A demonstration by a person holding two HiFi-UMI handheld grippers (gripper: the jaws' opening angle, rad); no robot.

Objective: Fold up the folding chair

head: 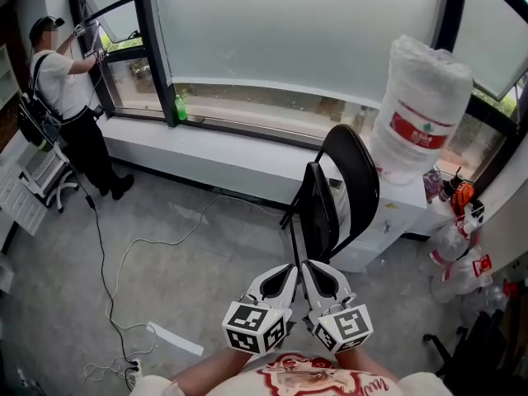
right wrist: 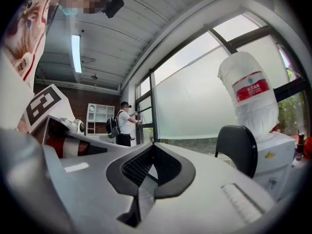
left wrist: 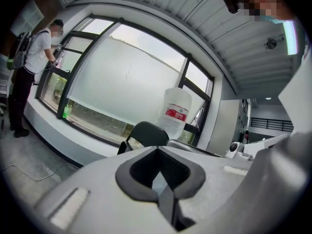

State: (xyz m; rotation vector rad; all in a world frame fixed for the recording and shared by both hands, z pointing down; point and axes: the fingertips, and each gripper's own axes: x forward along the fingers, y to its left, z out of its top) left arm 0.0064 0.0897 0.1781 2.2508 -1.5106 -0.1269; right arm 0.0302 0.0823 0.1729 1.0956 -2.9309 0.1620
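The black folding chair (head: 334,192) stands folded, its seat tipped up against the rounded back, beside the window ledge and the white water dispenser. Both grippers hover side by side close to my body, short of the chair and not touching it. My left gripper (head: 287,272) is shut with nothing in it, and my right gripper (head: 308,269) is shut and empty too. In the left gripper view the chair back (left wrist: 148,133) shows beyond the closed left gripper (left wrist: 158,179). The right gripper view has the chair back (right wrist: 237,147) to the right of the closed right gripper (right wrist: 146,172).
A plastic-wrapped water bottle (head: 421,110) sits on the white dispenser (head: 388,221) right of the chair. A person (head: 62,89) works at the window at far left. Cables (head: 124,304) and a power strip (head: 132,375) lie on the floor; bottles (head: 462,254) cluster at right.
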